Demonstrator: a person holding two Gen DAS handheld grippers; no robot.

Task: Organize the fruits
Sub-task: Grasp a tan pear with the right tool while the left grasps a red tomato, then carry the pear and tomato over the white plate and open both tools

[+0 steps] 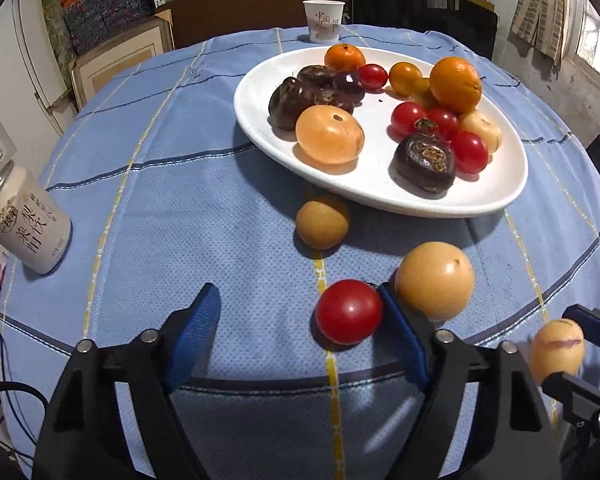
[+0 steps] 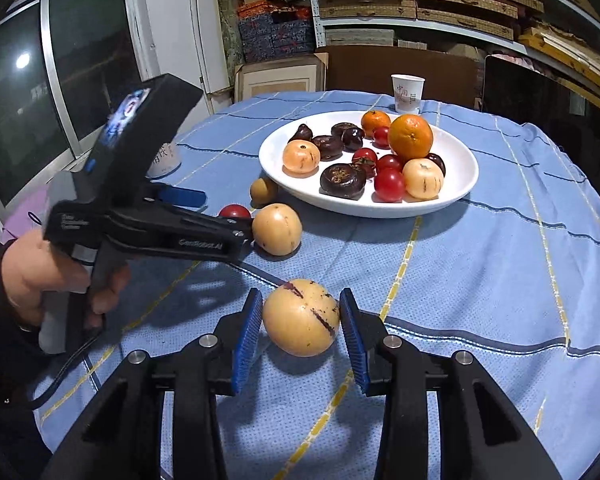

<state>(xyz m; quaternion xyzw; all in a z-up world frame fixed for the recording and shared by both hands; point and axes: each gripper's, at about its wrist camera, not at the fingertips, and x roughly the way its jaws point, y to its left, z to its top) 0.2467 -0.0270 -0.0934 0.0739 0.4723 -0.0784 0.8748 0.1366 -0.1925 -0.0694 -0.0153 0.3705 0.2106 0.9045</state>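
Shelves of flat boxes line the wall behind a round desk (image 2: 500,240) draped in a blue checked cloth, its far edge curving off towards dark chair backs. On the right side of the desk, in the right wrist view, the cloth lies bare and open all the way to the rim.

Largest on it is the white oval plate (image 1: 260,128), its long axis running from far left to near right in the left wrist view, heaped with oranges, cherry tomatoes, dark fruits and pale yellow ones. A pale can (image 1: 24,220) stands near the left edge; a paper cup (image 1: 324,20) sits just behind the plate.

Between the plate's near rim and the tools lie the loose fruits. A round yellow fruit (image 1: 434,280) rests just outside the left tool's right finger. The streaked yellow fruit (image 2: 300,322) sits on the cloth between the right tool's (image 2: 300,336) blue pads, which stand narrowly either side of it — whether they press on it I cannot tell; its purple streaks run diagonally across its top. A small brownish fruit (image 1: 322,224) lies just beside the plate's rim. The red tomato (image 1: 348,312) sits inside the left tool (image 1: 300,320), against its right pad, while the left pad stands well clear — open.
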